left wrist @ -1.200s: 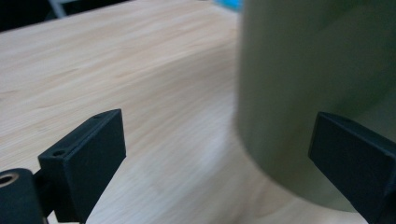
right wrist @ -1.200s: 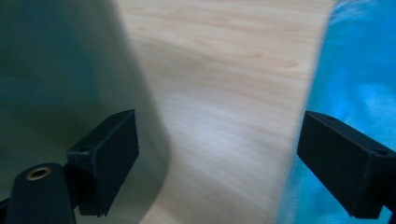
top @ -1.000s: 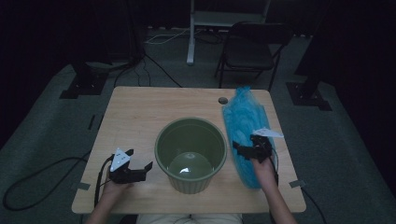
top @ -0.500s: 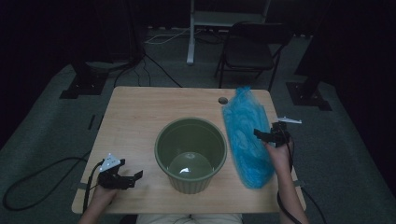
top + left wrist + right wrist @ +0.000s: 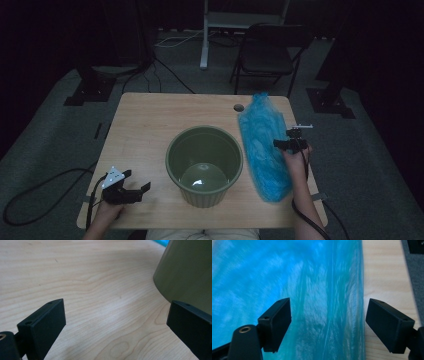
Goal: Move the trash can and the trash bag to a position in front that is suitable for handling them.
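Since a second ago the right gripper (image 5: 289,143) has drawn back off the blue bag (image 5: 262,146) to its right edge, jaws wide apart and empty. Left gripper (image 5: 134,191), jaws also spread and empty, sits left of the green pot (image 5: 204,165), which stands mid-worktop (image 5: 145,125) beside the bag

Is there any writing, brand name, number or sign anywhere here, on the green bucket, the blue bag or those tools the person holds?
None can be read.
Green bucket: plain wall and rim, no label.
Blue plastic bag: no print visible.
Left hand-held gripper and right hand-held gripper: plain black jaws, no markings.
Table: bare wood grain.
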The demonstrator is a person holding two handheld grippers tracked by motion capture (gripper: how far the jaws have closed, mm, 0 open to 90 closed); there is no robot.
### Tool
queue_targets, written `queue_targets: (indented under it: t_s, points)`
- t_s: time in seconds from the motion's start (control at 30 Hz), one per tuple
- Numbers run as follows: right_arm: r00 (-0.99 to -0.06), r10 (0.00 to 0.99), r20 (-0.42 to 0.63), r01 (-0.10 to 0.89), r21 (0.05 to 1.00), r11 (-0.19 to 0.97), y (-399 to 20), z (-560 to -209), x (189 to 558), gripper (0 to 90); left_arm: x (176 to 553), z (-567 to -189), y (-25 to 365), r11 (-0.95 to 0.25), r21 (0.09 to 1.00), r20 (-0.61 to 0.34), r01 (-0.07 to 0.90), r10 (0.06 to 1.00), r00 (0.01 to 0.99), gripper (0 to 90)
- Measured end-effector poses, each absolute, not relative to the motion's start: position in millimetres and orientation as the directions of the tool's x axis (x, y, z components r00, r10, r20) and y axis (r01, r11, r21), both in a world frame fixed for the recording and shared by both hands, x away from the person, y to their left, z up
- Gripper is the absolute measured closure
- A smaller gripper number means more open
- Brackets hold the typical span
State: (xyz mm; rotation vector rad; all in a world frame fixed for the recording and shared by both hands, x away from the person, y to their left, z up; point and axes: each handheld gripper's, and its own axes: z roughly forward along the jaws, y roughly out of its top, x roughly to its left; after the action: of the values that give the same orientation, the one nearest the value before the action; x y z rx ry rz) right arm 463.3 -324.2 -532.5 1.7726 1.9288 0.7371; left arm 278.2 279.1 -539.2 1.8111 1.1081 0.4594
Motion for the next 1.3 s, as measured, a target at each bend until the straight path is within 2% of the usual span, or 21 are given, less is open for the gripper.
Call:
queue_targets:
  t_s: [0.1,0.27,0.37,0.43,0.47,0.7,0.93,1.0,1.03,1.3]
  points:
    - [-0.112,0.994,0.014,0.768,0.636,0.078,-318.4,-537.5,461.5,23.9,279.4,-538.0,279.2,-0.159,0.863,-0.136,0.48,0.842,0.522,2.7]
    - [-0.165,0.986,0.011,0.751,0.65,0.118,-309.1,-535.3,453.5,46.2,276.3,-538.2,276.8,-0.155,0.891,-0.109,0.427,0.839,0.533,2.8]
    - [-0.202,0.979,0.013,0.74,0.657,0.144,-305.0,-534.4,446.9,67.5,274.2,-538.1,275.3,-0.145,0.895,-0.112,0.421,0.842,0.528,2.8]
    - [-0.223,0.975,0.013,0.729,0.667,0.157,-302.5,-535.0,440.3,85.2,273.4,-537.6,276.0,-0.125,0.897,-0.129,0.423,0.842,0.524,2.8]
    - [-0.229,0.973,0.021,0.725,0.67,0.157,-302.4,-535.6,438.0,89.0,273.1,-537.8,276.2,-0.122,0.901,-0.129,0.416,0.841,0.526,2.9]
    - [-0.278,0.951,0.134,0.675,0.732,0.094,-302.6,-527.8,407.4,90.0,273.4,-539.3,273.8,-0.157,0.899,-0.107,0.41,0.828,0.55,3.1]
    - [-0.309,0.936,0.17,0.658,0.749,0.081,-306.7,-514.9,369.6,90.0,272.1,-540.4,273.2,-0.137,0.91,-0.114,0.39,0.824,0.555,3.1]
    - [-0.318,0.932,0.171,0.655,0.75,0.086,-307.4,-514.4,363.9,90.0,270.8,-540.3,274.1,-0.135,0.913,-0.108,0.385,0.83,0.547,3.0]
    - [-0.336,0.918,0.21,0.664,0.744,0.074,-309.4,-516.8,349.9,90.0,270.7,-540.2,274.3,-0.137,0.912,-0.107,0.386,0.831,0.545,3.1]
    - [-0.334,0.911,0.244,0.71,0.701,0.073,-314.7,-532.2,301.0,88.2,268.6,-538.8,276.7,-0.138,0.906,-0.098,0.401,0.852,0.514,3.1]
